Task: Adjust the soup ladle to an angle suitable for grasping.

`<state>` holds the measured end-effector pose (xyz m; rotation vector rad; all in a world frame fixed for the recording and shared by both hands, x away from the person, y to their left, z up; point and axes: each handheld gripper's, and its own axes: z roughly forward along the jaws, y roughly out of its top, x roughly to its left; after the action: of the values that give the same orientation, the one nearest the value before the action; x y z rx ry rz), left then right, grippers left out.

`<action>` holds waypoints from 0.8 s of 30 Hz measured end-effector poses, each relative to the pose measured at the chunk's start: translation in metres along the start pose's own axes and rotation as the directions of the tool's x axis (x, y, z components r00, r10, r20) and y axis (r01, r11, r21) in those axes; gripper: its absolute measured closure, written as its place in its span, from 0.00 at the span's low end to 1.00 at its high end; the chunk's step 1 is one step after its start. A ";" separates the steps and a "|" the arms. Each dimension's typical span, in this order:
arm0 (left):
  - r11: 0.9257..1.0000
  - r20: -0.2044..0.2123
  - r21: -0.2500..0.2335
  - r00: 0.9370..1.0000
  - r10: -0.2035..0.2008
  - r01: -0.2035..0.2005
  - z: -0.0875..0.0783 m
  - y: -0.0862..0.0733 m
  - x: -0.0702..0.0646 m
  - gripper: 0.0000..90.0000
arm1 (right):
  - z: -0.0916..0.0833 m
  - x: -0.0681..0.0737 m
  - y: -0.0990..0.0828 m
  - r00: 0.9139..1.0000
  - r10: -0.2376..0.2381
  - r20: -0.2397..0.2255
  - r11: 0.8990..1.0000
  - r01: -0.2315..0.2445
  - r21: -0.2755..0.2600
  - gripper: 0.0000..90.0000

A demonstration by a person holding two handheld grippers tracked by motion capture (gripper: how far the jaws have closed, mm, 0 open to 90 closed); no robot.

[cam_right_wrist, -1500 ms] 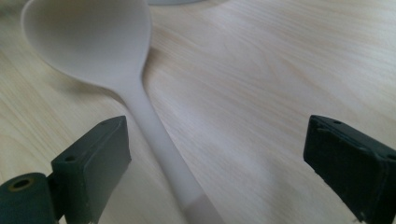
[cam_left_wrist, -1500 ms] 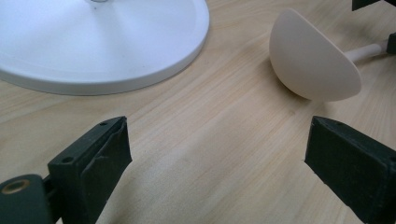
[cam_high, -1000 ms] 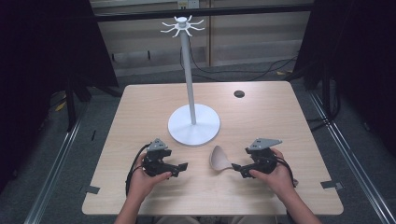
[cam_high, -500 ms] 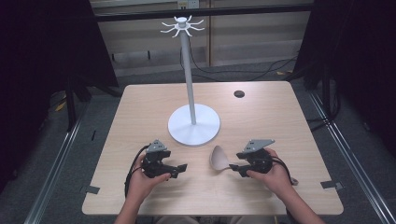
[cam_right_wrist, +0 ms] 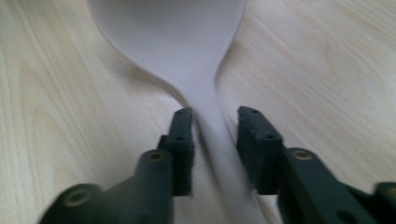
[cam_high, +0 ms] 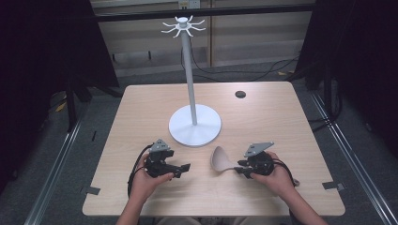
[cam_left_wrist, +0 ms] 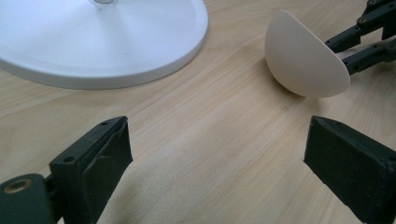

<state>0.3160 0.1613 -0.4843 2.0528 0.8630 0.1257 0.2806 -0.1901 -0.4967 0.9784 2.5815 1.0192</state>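
Note:
A pale beige spoon (cam_high: 219,158) lies on the wooden table (cam_high: 263,122), its bowl toward the white stand and its handle pointing right. My right gripper (cam_high: 237,167) reaches it from the right, and its jaws have just been closing. In the right gripper view the spoon (cam_right_wrist: 177,42) has its thin handle between the right gripper's (cam_right_wrist: 215,135) pads, with a sliver of gap still showing. My left gripper (cam_high: 185,169) rests on the table to the left, open and empty. The left gripper (cam_left_wrist: 217,154) looks at the spoon's bowl (cam_left_wrist: 303,60) and the right gripper (cam_left_wrist: 364,42) beyond it.
A white hook stand rises from its round base (cam_high: 195,125) just behind both grippers; the base (cam_left_wrist: 93,37) is close ahead of the left gripper. A small black disc (cam_high: 240,94) sits near the far edge. Tape patches (cam_high: 91,191) mark the near corners.
The right gripper's jaws have narrowed around the spoon handle. The left hand and the spoon have stayed where they were.

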 end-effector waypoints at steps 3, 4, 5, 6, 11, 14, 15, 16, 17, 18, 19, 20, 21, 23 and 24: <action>1.000 -0.003 -0.003 1.000 0.003 -0.003 -0.001 0.000 0.000 0.08 | 0.000 0.000 0.004 0.999 -0.050 -0.016 0.999 0.050 0.022 0.80; 1.000 -0.005 -0.002 1.000 0.004 -0.004 -0.002 -0.001 0.001 0.08 | 0.000 0.000 0.005 0.998 -0.063 -0.016 0.997 0.064 0.031 0.81; 1.000 -0.005 -0.004 1.000 0.003 -0.003 -0.002 -0.001 0.001 0.08 | 0.000 0.000 0.005 0.997 -0.075 -0.031 0.997 0.076 0.026 0.82; 1.000 -0.008 -0.004 1.000 -0.002 0.002 -0.003 -0.002 0.001 0.08 | -0.001 0.001 0.006 0.995 -0.101 -0.027 0.994 0.102 0.035 0.83; 1.000 -0.020 -0.006 1.000 -0.006 0.006 -0.007 -0.004 0.003 0.08 | 0.000 0.002 0.012 0.988 -0.147 -0.037 0.989 0.148 0.019 0.87; 1.000 -0.026 -0.009 1.000 -0.014 0.014 -0.009 -0.006 0.003 0.08 | 0.006 0.003 0.018 0.986 -0.157 -0.056 0.988 0.157 -0.004 0.87; 1.000 -0.029 -0.007 0.999 -0.014 0.014 -0.011 -0.008 0.005 0.08 | 0.008 0.004 0.021 0.985 -0.162 -0.067 0.987 0.162 -0.008 0.87; 1.000 -0.032 -0.009 0.999 -0.016 0.016 -0.012 -0.008 0.005 0.08 | 0.010 0.005 0.025 0.983 -0.164 -0.077 0.986 0.163 -0.019 0.87; 1.000 -0.041 -0.010 0.999 -0.023 0.023 -0.016 -0.011 0.007 0.08 | 0.014 0.006 0.033 0.982 -0.172 -0.077 0.985 0.170 -0.030 0.87; 1.000 -0.041 -0.010 0.999 -0.023 0.023 -0.016 -0.011 0.007 0.08 | 0.014 0.006 0.033 0.982 -0.172 -0.077 0.985 0.170 -0.030 0.87; 0.999 -0.045 -0.014 0.999 -0.030 0.029 -0.018 -0.012 0.008 0.08 | 0.016 0.007 0.036 0.980 -0.178 -0.085 0.984 0.175 -0.038 0.87; 0.999 -0.051 -0.015 0.998 -0.031 0.030 -0.021 -0.013 0.009 0.08 | 0.019 0.007 0.041 0.978 -0.185 -0.100 0.982 0.180 -0.050 0.87; 0.999 -0.059 -0.018 0.998 -0.035 0.034 -0.023 -0.015 0.010 0.08 | 0.025 0.010 0.050 0.975 -0.186 -0.119 0.982 0.179 -0.065 0.87; 0.998 -0.067 -0.030 0.997 -0.049 0.047 -0.028 -0.017 0.012 0.08 | 0.028 0.011 0.053 0.973 -0.192 -0.126 0.980 0.185 -0.067 0.87; 0.998 -0.069 -0.036 0.996 -0.055 0.053 -0.031 -0.018 0.013 0.08 | 0.033 0.014 0.058 0.969 -0.204 -0.140 0.978 0.196 -0.066 0.87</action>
<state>0.3038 0.1975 -0.4824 2.0015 0.9527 0.1823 0.3132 -0.1320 -0.4819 0.6356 2.6879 1.1341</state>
